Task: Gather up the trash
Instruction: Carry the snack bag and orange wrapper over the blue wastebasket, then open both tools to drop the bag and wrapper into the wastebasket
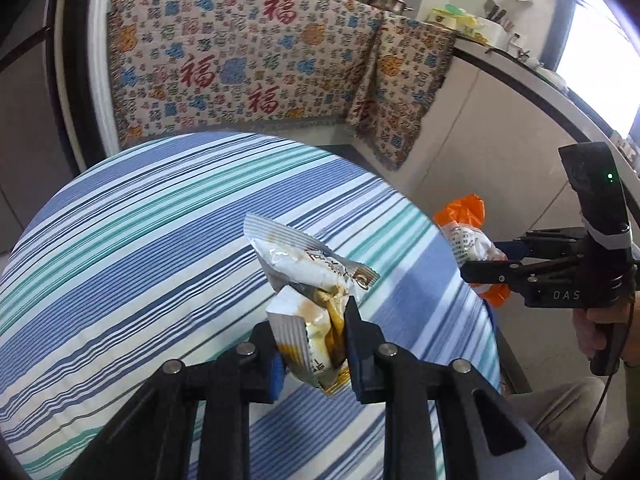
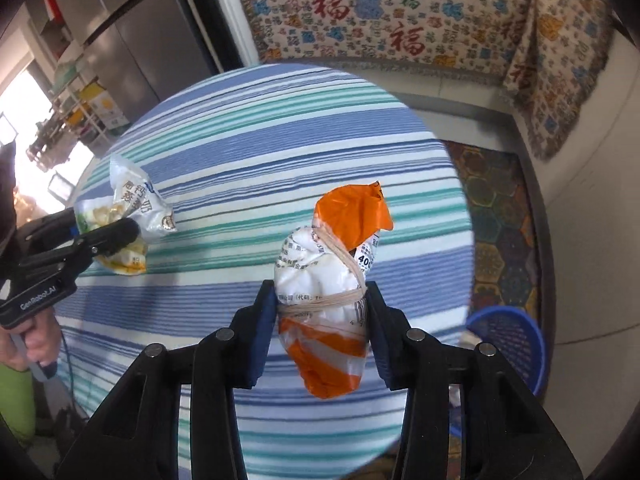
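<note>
Left gripper [image 1: 310, 344] pinching a wrapper [image 1: 310, 276] above the striped table [image 1: 132, 216]; right gripper [image 2: 320, 316] clamped on an orange bag [image 2: 332, 280] over the table, near the blue basket [image 2: 516, 340].

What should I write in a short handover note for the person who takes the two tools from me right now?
Left tool: shut on the crumpled white snack wrapper, lifted above the striped tablecloth.
Right tool: shut on the orange and white bag bundle tied with a rubber band, also held above the table.
Blue basket: on the floor beside the table, on the right tool's side; it looks like the place for trash, though I cannot be sure.
Done: both pieces are picked up.
Left: carry both to the basket and release them, probably the right one first, as it is nearer.
</note>
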A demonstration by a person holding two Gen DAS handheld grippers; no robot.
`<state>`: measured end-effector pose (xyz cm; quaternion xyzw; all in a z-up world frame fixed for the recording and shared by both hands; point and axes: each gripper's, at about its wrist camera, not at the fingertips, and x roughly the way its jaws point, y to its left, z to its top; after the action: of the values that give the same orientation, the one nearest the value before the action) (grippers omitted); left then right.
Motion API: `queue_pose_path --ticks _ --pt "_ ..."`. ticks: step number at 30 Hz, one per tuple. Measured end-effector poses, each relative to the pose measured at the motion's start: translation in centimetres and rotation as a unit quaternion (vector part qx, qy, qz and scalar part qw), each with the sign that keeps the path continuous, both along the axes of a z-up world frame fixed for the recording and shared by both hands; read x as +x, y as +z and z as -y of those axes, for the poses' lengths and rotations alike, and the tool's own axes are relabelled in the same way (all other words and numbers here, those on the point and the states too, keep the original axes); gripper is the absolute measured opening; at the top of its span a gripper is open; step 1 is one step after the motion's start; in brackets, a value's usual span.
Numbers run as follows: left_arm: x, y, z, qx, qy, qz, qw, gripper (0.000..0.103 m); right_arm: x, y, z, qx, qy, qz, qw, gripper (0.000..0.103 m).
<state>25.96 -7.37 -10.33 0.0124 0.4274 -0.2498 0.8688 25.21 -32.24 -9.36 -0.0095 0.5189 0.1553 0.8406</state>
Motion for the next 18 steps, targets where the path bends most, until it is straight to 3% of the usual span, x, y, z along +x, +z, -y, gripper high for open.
queue_pose_path --ticks 5,9,13,18 --pt "-0.9 1.2 10.0 -0.023 -0.074 -0.005 0.9970 0.025 -3.0 0.6 9.2 -0.017 -0.067 0.005 0.998 0.044" --pt "-1.5 0.2 17.7 -0.025 -0.120 -0.021 0.9922 0.025 -5.3 -1.3 16.6 -0.017 -0.129 -0.008 0.991 0.044" --pt "-2.0 -2.4 25.3 -0.029 -0.156 -0.058 0.9857 0.025 -6.4 -4.5 22.7 -0.002 -0.179 -0.022 0.984 0.044" --pt "-1.3 -7.2 32.6 -0.009 -0.167 -0.104 0.9805 0.025 -6.8 -9.0 27.6 0.011 -0.208 -0.040 0.977 0.044"
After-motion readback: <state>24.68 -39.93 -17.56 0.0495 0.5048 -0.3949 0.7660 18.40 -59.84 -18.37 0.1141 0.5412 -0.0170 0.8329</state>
